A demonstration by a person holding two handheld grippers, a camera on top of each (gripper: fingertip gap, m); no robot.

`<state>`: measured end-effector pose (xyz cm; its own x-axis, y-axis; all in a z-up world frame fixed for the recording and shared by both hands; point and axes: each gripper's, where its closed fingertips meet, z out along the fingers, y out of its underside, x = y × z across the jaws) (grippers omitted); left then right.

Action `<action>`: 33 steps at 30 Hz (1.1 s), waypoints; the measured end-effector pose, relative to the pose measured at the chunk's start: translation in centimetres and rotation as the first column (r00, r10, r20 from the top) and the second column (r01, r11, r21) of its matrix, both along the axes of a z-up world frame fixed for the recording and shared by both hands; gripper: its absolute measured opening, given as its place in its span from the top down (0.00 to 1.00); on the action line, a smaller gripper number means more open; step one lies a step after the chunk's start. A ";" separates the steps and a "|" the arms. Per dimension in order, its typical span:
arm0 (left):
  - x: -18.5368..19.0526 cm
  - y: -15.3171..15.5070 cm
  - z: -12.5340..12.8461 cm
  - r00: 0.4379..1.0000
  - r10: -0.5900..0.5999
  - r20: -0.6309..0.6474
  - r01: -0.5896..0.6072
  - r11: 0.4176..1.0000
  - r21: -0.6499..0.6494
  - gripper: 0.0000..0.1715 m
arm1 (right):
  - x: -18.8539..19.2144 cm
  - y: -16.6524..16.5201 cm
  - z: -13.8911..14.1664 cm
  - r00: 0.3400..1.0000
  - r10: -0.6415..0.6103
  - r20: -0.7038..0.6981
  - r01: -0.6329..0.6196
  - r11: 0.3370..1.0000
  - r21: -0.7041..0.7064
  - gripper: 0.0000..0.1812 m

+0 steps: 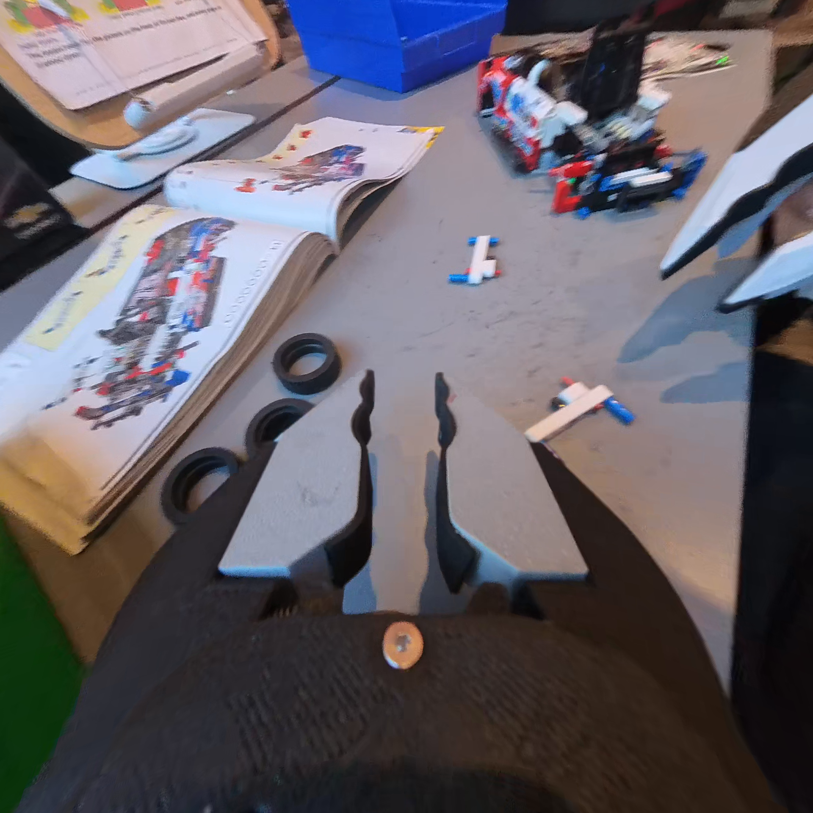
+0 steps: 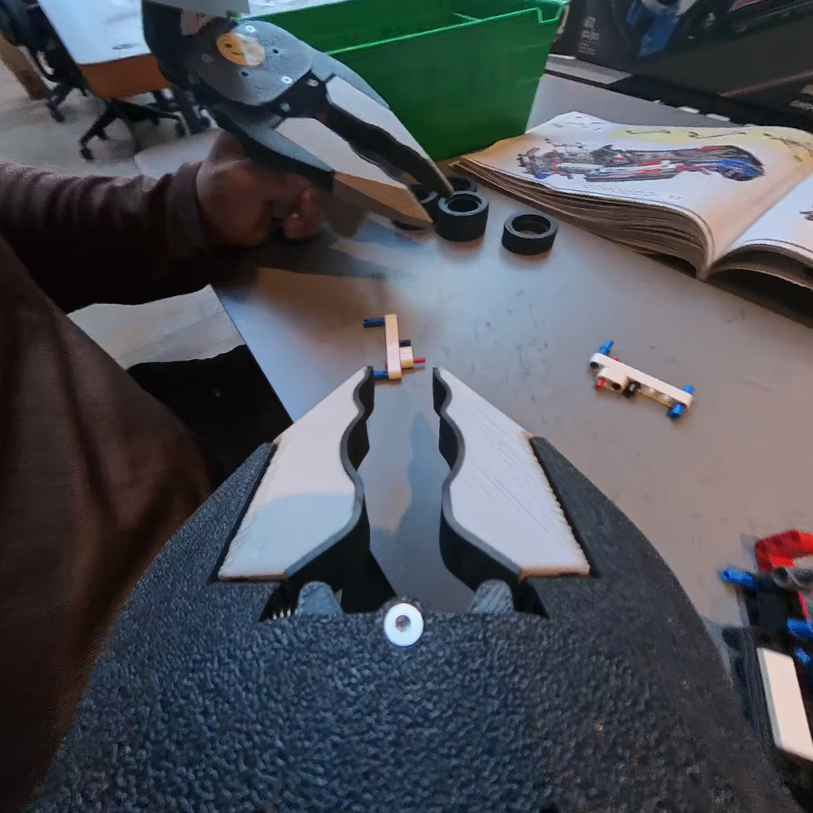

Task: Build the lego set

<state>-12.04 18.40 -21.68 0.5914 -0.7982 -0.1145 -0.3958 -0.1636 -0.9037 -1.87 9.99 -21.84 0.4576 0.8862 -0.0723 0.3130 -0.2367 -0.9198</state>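
My left gripper (image 1: 404,382) is open and empty, low over the grey table (image 1: 506,334). Three black tyres (image 1: 306,363) lie just left of its fingers. A small white beam assembly with blue pins (image 1: 580,404) lies just right of it, and a second one (image 1: 481,261) lies farther ahead. The half-built red, white and blue lego car (image 1: 585,136) stands at the back right. My right gripper (image 2: 402,376) is open and empty, its tips just short of the near white assembly (image 2: 398,347). The second assembly (image 2: 638,382) lies to its right.
An open instruction book (image 1: 176,308) lies left of the tyres. A blue bin (image 1: 396,39) stands at the back, and a green bin (image 2: 440,79) beyond the book (image 2: 660,184). A person's hand (image 2: 255,198) holds the left gripper by the table edge. Part of the car (image 2: 783,585) shows bottom right. The left gripper's tips are roughly 15 cm from the right gripper's.
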 end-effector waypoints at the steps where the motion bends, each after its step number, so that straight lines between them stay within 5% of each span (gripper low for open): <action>1: -0.3 0.2 0.0 1.000 0.018 -0.005 -0.018 1.000 0.003 0.86 | -0.3 -0.1 0.0 1.000 0.024 -0.006 -0.024 1.000 -0.014 0.85; 13: -0.6 1.1 -2.3 0.983 0.053 -0.178 -0.055 0.998 -0.006 0.85 | 1.1 -2.2 2.5 0.942 0.125 -0.312 -0.182 0.969 -0.164 0.83; 19: 0.4 0.3 -1.4 0.983 -0.009 -0.183 0.028 0.994 0.103 0.90 | 3.9 -3.9 -1.0 0.981 0.161 -0.104 -0.172 0.980 -0.098 0.83; 33: 0.9 -0.2 -1.0 0.980 -0.024 -0.198 0.056 0.985 0.161 0.92 | 10.1 -3.9 1.7 0.991 -0.082 -0.102 0.086 0.996 0.028 0.68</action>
